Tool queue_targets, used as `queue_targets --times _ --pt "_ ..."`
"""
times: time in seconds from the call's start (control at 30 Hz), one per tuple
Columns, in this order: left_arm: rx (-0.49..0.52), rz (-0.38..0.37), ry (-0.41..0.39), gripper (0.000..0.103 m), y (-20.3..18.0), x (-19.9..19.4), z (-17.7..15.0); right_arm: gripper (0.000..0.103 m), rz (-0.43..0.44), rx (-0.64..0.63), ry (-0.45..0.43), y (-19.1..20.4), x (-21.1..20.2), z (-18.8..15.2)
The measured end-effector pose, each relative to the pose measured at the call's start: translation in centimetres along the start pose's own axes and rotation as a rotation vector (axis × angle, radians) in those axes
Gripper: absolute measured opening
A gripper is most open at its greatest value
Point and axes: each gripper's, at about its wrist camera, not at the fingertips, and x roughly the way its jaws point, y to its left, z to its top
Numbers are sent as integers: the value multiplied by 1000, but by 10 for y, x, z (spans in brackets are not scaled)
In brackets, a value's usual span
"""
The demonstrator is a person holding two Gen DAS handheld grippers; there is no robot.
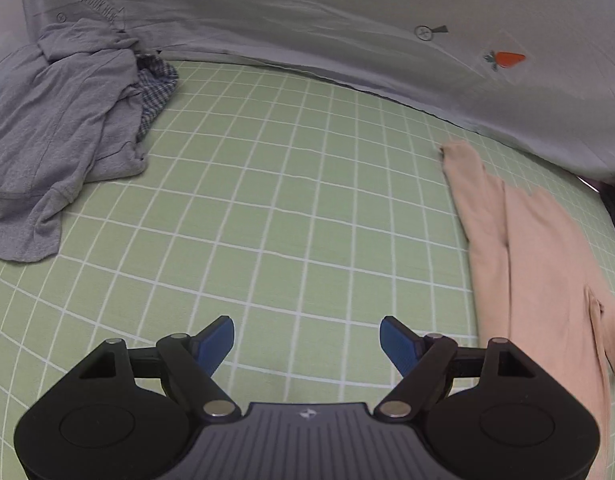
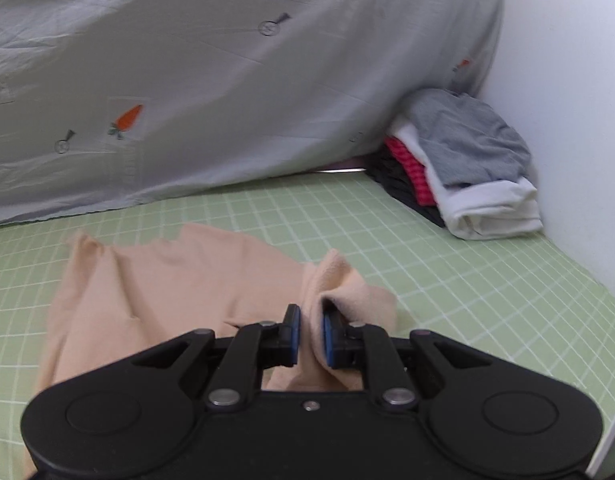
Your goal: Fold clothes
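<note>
On the green checked bed sheet (image 2: 447, 264) a peach garment (image 2: 179, 280) lies partly spread, not yet folded, with one bunched edge lifted off the bed. Against the white wall, a stack of folded clothes (image 2: 467, 168) suggests earlier pieces are finished, while a crumpled grey garment (image 1: 59, 120) over a checked cloth (image 1: 155, 88) waits at the far left, beside the pale blue carrot-print duvet (image 1: 347, 40). So the task looks roughly midway: this piece has just been taken up, and at least one more is left. The right gripper (image 2: 309, 334) is pinched tight on the peach garment's raised edge, fabric squeezed between its blue pads. The left gripper (image 1: 307, 344) stands wide apart, holding nothing, above bare sheet, with the peach garment off to its right.
</note>
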Motion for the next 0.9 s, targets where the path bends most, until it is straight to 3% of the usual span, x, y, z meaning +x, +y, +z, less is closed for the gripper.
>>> queue_targets --times 0.2,0.3,0.33,0.37,0.43,0.47,0.7,0.9 --pt "-60 18 56 80 30 16 -2 16 199 -66 81 85 4 -13" --pt "-65 16 80 80 34 21 -6 45 237 -113 117 104 0 -26" --pt "-63 14 86 80 34 21 -7 50 243 -120 122 107 -3 -29" --pt "-61 12 91 80 34 22 -8 52 239 -108 118 103 -7 -29" --pt "-51 5 89 80 28 20 -9 76 230 -86 110 96 -15 -31" --pt "-45 1 86 80 24 19 -10 81 221 -72 107 90 -18 -32" --pt "7 -30 79 81 -19 4 -20 99 64 28 115 21 -34 -45" --pt "56 -44 74 81 -73 -6 -28 103 -44 89 171 -46 -32 -68"
